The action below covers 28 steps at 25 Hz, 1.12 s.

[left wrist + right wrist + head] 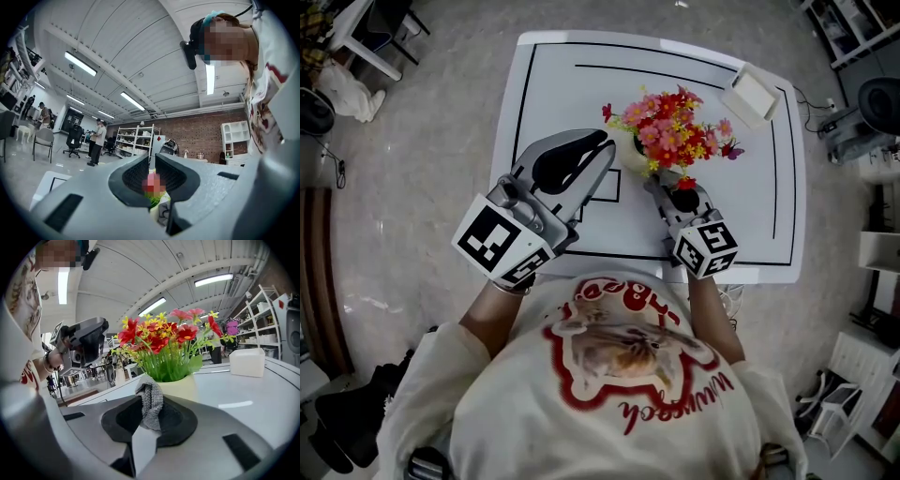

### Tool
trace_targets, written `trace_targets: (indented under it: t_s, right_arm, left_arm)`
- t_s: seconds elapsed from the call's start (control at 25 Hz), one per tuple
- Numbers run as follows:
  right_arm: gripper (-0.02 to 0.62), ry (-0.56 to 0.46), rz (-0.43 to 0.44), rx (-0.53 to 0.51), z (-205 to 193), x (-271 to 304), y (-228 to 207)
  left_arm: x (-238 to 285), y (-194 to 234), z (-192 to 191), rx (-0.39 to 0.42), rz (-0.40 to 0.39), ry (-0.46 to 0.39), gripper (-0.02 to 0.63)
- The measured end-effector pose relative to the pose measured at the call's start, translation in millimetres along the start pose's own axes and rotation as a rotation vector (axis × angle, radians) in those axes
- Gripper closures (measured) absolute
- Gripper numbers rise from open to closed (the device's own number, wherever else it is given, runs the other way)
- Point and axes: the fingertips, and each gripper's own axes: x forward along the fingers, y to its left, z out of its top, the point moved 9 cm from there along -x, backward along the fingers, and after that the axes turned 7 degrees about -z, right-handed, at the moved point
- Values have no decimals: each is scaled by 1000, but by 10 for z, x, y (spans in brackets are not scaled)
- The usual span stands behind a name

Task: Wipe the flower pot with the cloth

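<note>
A cream flower pot (pixel 631 156) of red, pink and yellow artificial flowers (pixel 673 127) stands in the middle of the white table (pixel 769 206). My right gripper (pixel 662 186) is at the pot's near side and is shut on a grey knitted cloth (pixel 151 403). The cloth sticks up between its jaws right in front of the pot (pixel 183 388); whether it touches the pot I cannot tell. My left gripper (pixel 607 143) hangs raised to the left of the pot, shut and holding nothing. In the left gripper view, the flowers (pixel 151 183) show through the slit below its tips (pixel 152 161).
A white box (pixel 752 94) lies at the table's back right corner, also in the right gripper view (pixel 247 362). Black lines are drawn on the tabletop. Chairs, shelving and standing people (pixel 97 140) are around the room, away from the table.
</note>
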Motion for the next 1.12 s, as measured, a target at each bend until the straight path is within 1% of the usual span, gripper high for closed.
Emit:
trace_targets:
  t_s: [0.64,0.8,0.96,1.12]
  right_arm:
    - [532,4,29,-19,68,100,204]
    - [532,10,36,0,62,124,222]
    - [532,5,74,-4,105,147,313]
    - [531,7,139,-26,221,101,468]
  left_arm:
    - [-153,-3,22,0,12,9,559]
    - [-191,12,6,-1,24,12,559]
    - [-236,69,-32,-4,44,26,558]
    - [-303,134,-107,-18,70,74,558]
